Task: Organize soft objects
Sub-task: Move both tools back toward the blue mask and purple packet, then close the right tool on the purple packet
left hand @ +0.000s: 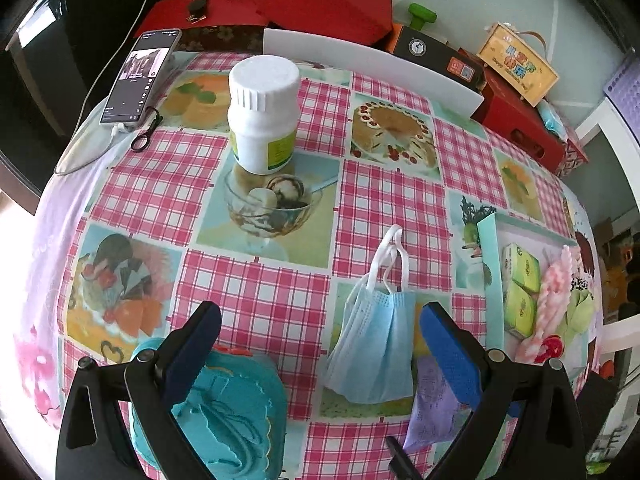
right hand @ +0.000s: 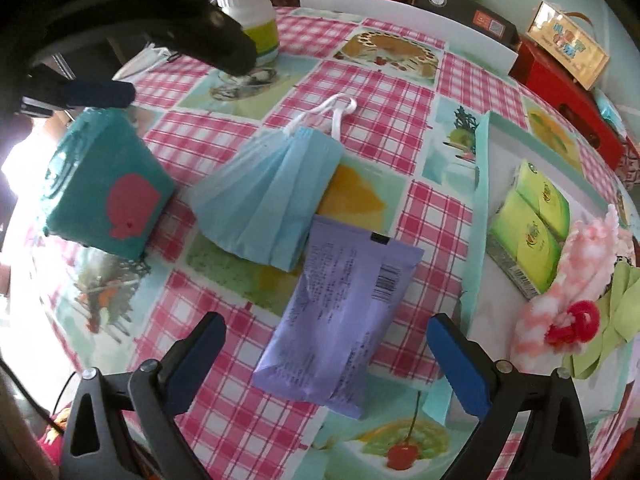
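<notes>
Both claws gape empty; the right claw (right hand: 326,354) straddles the purple packet (right hand: 340,320), whose edge underlies the face mask (right hand: 268,200); lifting may drag it; the left claw (left hand: 320,344) hovers nearby.

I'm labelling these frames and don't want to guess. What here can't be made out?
- Purple packet: its print is too small and blurred in the right wrist view; in the left wrist view the left gripper hides most of it.
- Teal pouch: cut off by the left view's bottom edge.
- Phone screen: content unreadable, too small.
</notes>
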